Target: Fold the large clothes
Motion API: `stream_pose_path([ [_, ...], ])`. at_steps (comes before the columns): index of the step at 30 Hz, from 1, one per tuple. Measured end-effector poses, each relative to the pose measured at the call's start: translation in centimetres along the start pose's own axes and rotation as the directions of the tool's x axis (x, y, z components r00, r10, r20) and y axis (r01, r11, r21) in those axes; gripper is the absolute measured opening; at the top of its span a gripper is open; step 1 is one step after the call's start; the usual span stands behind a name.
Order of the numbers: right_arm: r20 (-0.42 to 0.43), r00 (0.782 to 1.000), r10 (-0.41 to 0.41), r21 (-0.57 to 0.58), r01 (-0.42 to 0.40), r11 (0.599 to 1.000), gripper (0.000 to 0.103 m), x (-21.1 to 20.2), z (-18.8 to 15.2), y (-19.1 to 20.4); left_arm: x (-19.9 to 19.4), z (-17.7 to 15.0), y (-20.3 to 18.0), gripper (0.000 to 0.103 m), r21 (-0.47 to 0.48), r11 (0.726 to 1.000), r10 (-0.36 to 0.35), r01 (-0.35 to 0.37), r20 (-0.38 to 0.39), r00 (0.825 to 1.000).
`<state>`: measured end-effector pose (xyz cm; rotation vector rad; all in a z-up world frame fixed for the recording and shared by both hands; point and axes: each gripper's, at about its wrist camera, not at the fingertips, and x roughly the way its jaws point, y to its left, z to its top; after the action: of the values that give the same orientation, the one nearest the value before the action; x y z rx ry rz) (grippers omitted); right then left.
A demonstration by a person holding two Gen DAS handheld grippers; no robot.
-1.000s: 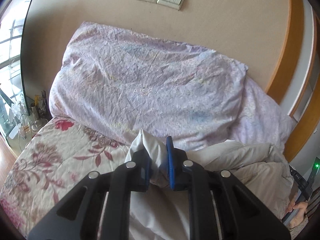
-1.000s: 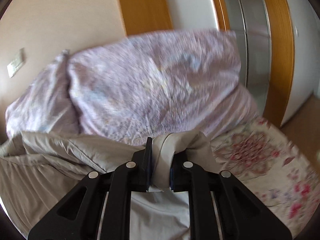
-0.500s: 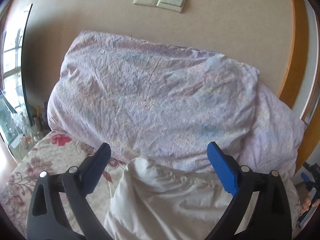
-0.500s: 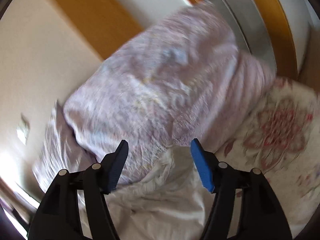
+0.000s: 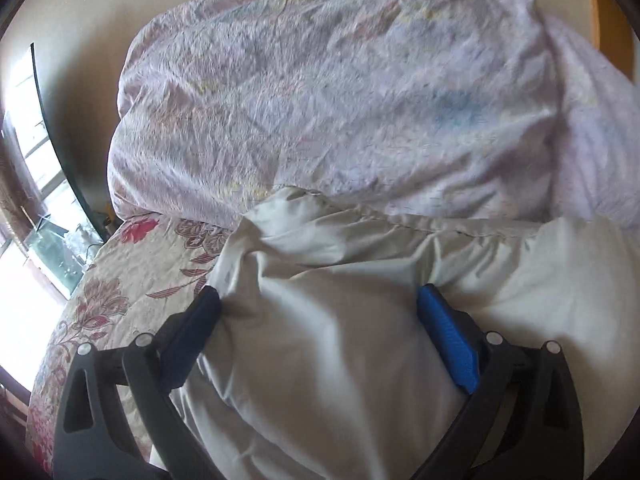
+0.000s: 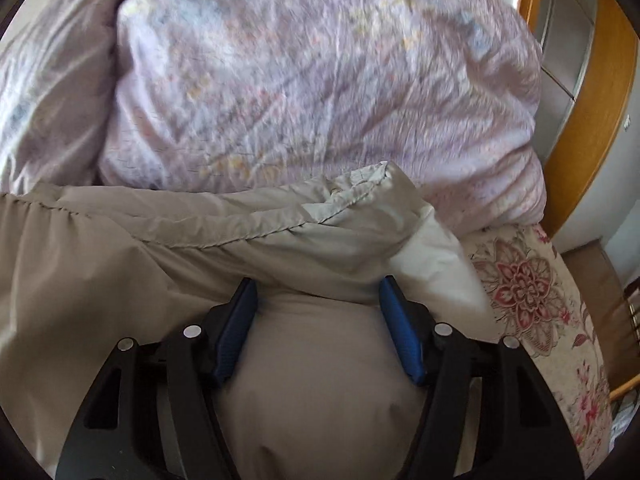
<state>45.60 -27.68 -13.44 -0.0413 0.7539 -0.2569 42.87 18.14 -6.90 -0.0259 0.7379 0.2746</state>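
Observation:
A large pale beige garment (image 5: 340, 320) lies bunched on the floral bedspread (image 5: 132, 280), its hemmed top edge against the lilac duvet. My left gripper (image 5: 318, 298) is open, its blue pads (image 5: 448, 340) wide apart and pressed low over the garment's left corner. In the right wrist view the same garment (image 6: 120, 272) shows its right corner with a stitched hem. My right gripper (image 6: 318, 288) is open, its blue pads (image 6: 236, 328) straddling a bulge of the fabric, gripping nothing.
A bulky lilac duvet (image 5: 340, 92) is piled against the wall just beyond the garment and also shows in the right wrist view (image 6: 320, 80). A wooden door frame (image 6: 592, 120) stands at right. A window and cluttered side table (image 5: 52, 240) lie at left.
Both grippers were shut on the garment's corners a second ago, opened and let go, and have now dropped low onto the laid-down garment, closer to the duvet.

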Motion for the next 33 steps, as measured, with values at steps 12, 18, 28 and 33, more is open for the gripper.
stream_pose_path([
  [12,-0.031,0.999,-0.016,0.016,0.017,1.000,0.068,2.9,0.5,0.7,4.6,-0.1,-0.3,0.101,-0.065,0.998,-0.024,0.020,-0.053,0.998],
  [18,-0.044,0.999,-0.009,0.023,0.010,1.000,0.068,3.1,0.8,0.6,5.9,-0.3,-0.8,0.101,-0.054,0.999,-0.006,0.002,-0.070,0.998],
  [28,-0.059,0.998,-0.032,0.009,0.032,0.999,0.069,3.2,1.8,0.4,6.7,-0.2,-1.3,0.101,-0.030,0.999,0.030,-0.033,-0.100,0.995],
  [33,-0.060,0.997,-0.052,-0.005,0.052,0.999,0.070,3.2,2.1,0.8,7.0,-0.2,-1.4,0.101,-0.022,0.999,0.038,-0.041,-0.111,0.993],
])
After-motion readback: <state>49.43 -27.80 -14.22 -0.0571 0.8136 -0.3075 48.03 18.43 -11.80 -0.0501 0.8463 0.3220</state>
